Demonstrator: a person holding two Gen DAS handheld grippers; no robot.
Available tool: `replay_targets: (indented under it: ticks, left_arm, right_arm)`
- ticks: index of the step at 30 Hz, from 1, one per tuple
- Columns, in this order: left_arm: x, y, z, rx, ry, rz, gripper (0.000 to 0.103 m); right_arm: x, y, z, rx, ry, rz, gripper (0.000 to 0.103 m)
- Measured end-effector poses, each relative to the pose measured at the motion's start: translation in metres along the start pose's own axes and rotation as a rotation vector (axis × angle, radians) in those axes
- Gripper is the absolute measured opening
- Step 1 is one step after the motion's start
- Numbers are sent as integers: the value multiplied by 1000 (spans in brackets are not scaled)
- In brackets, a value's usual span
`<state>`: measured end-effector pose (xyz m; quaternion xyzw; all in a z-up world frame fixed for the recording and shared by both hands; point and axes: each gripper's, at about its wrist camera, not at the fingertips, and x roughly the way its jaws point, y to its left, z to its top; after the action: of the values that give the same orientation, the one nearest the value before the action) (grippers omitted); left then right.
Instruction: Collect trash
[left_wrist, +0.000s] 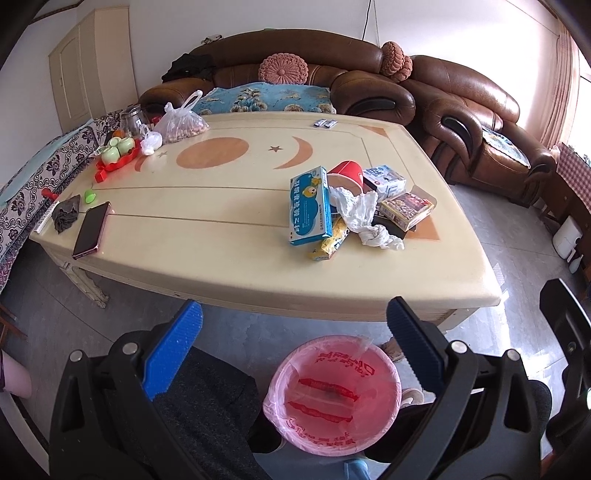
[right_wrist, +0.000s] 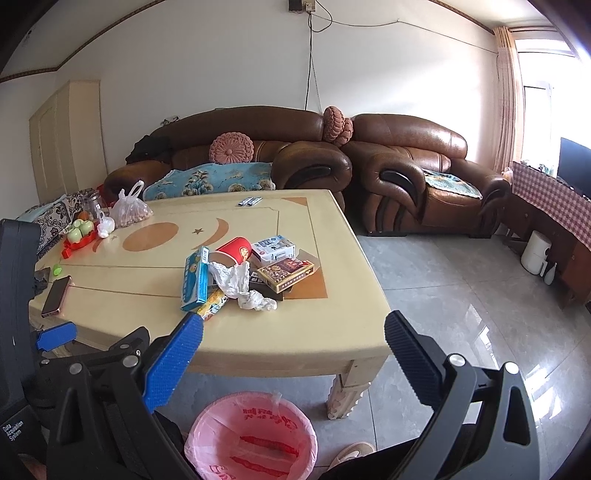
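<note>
Pink-lined bin (left_wrist: 332, 397) on floor | trash pile (left_wrist: 360, 206) on table (left_wrist: 221, 236) | phone (left_wrist: 91, 229) apart | both jaws released, empty

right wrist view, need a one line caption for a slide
Open right claw facing a table with piled boxes, a red cup and tissue; pink-lined bin below.

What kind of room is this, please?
Most likely a home living room: brown leather sofas stand behind a low coffee table, and a bin lined with a pink bag sits on the tiled floor.
</note>
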<state>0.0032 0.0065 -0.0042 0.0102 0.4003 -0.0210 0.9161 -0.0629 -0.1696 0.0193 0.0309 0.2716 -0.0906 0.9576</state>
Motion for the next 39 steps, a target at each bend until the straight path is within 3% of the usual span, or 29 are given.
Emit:
replay_targets:
  ticks: [39]
  left_arm:
    - [6,11,13,2,33,12,98]
  right_arm:
    - [6,-2,1,-4,-11,22,97]
